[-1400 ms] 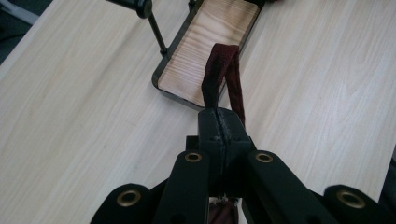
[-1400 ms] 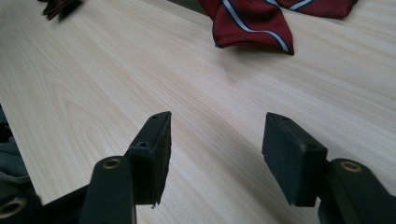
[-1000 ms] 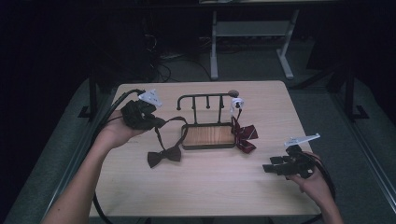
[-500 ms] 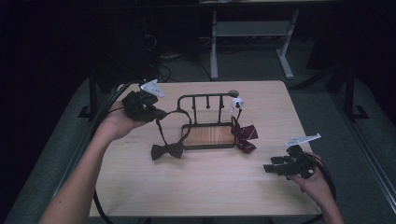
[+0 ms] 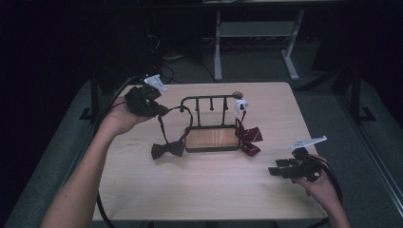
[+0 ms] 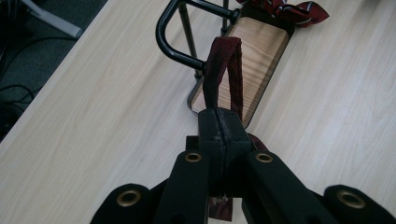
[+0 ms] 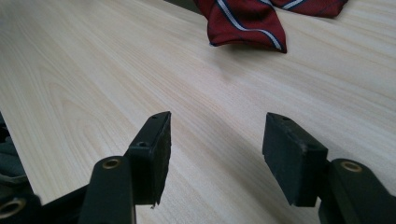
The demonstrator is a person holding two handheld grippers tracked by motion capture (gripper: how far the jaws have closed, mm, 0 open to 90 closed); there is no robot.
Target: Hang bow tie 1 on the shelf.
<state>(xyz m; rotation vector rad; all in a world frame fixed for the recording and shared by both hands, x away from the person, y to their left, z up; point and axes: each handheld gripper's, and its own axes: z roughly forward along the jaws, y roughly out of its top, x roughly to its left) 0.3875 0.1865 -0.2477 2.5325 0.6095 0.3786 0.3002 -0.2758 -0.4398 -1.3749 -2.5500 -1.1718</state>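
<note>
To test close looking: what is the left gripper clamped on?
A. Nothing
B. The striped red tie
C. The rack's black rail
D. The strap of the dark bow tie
D: in the left gripper view, the left gripper has its jaws shut on the dark bow tie's strap.

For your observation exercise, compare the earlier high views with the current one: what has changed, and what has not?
The left gripper, shut on the dark bow tie's strap, has lifted up and back toward the rack; the bow tie slid toward the base. The right gripper, the striped tie and the rack stayed put.
</note>
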